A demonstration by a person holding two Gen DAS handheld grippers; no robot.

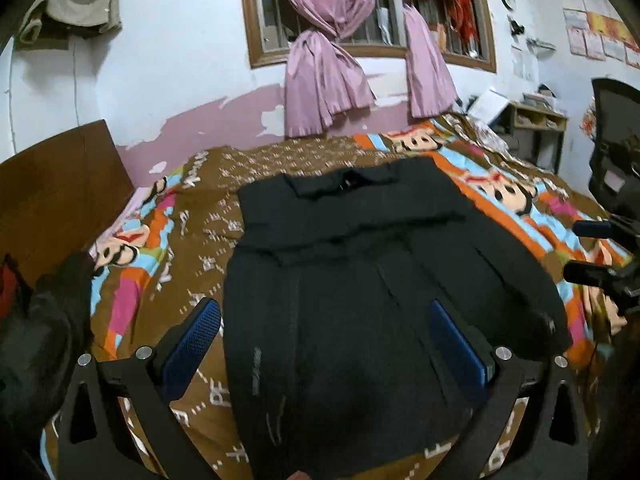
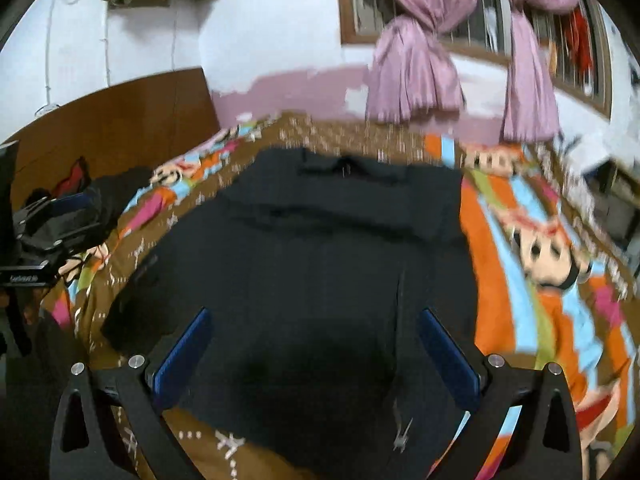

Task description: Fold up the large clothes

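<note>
You have a black jacket point(image 1: 360, 280) spread flat on the bed point(image 1: 192, 216), collar toward the far wall, on a brown and orange cartoon-print cover. Your left tongs point(image 1: 324, 344) hang over its near half, spread wide and holding nothing. Your right tongs point(image 2: 316, 356) are likewise wide apart and empty above the hem. Pink curtains point(image 1: 328, 60) are knotted at the barred window point(image 1: 372, 12); a wooden headboard point(image 1: 60, 192) stands left, a desk point(image 1: 536, 120) right.

Black jacket point(image 1: 360, 280) flat on bed point(image 1: 192, 216), left tool point(image 1: 320, 340) spread wide
</note>
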